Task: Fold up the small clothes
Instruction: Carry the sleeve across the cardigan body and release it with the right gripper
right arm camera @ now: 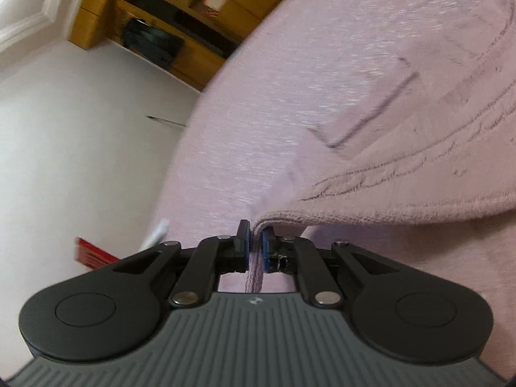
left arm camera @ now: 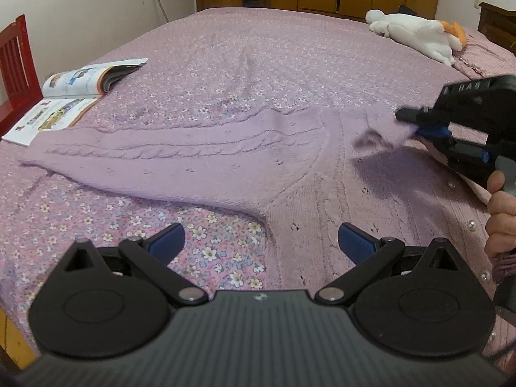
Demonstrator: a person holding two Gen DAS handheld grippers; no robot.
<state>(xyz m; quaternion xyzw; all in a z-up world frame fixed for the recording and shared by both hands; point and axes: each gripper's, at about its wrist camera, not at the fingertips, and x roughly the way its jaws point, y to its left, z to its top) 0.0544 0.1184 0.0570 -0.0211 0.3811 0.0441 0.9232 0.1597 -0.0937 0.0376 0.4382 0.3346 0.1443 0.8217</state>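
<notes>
**Cardigan edge pinched by right gripper over the bed**

Cardigan (left arm camera: 290, 167), lilac cable knit with pearl buttons, lies spread on the floral bedspread (left arm camera: 96, 213), one sleeve stretched out flat toward an open magazine (left arm camera: 74, 93). The right gripper (right arm camera: 254, 245) has its blue fingers (right arm camera: 266, 245) clamped tight on a fold of the cardigan's edge, lifting it off the bed. The left gripper (left arm camera: 261, 242) hovers low over the hem with its fingers (left arm camera: 356, 242) spread wide, holding nothing. A white plush toy (left arm camera: 416, 32) rests at the far corner. A red chair (left arm camera: 14, 61) stands beside the bed.
</notes>
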